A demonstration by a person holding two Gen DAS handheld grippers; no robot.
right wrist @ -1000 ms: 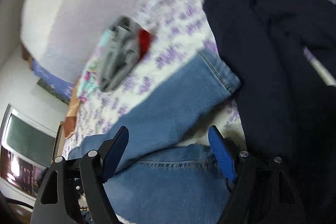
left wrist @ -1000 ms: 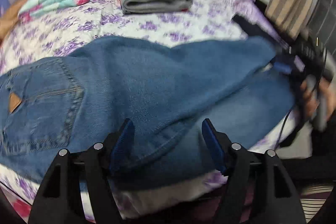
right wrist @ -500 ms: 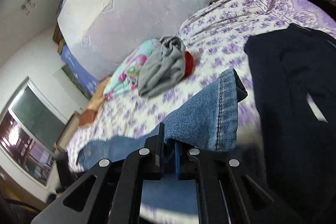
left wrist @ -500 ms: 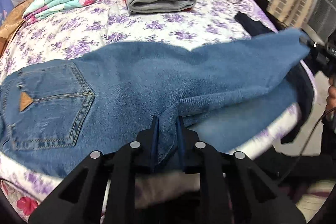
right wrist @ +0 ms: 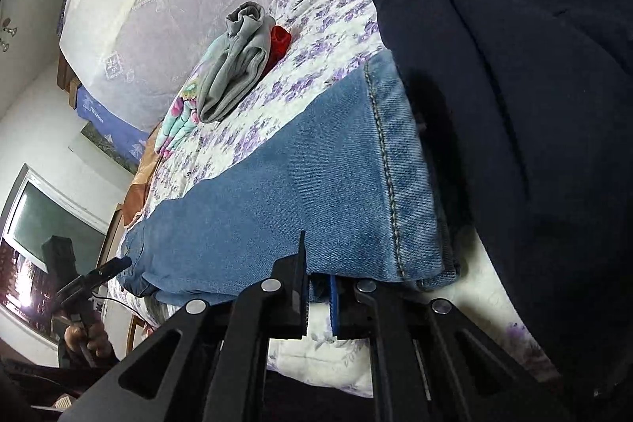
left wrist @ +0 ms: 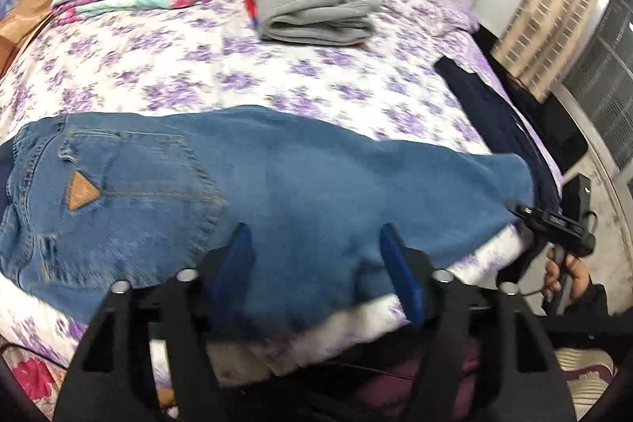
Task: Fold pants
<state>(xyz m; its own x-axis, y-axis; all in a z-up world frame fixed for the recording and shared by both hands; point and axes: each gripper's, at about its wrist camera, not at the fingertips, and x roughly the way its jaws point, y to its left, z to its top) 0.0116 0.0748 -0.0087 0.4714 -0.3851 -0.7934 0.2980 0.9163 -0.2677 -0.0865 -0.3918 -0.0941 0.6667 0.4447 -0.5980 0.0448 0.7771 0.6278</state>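
Floral bed carries the jeans, now laid leg over leg. Left claw, clenched half a second ago, has released the near edge; right claw is nearly shut by the hem, grip uncertain. Lengthwise fold looks done; open room toward the grey clothes, dark garment crowds the hem side

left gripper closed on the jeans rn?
No: in the left wrist view the left gripper has its blue pads spread wide apart over the jeans, pinching no denim.
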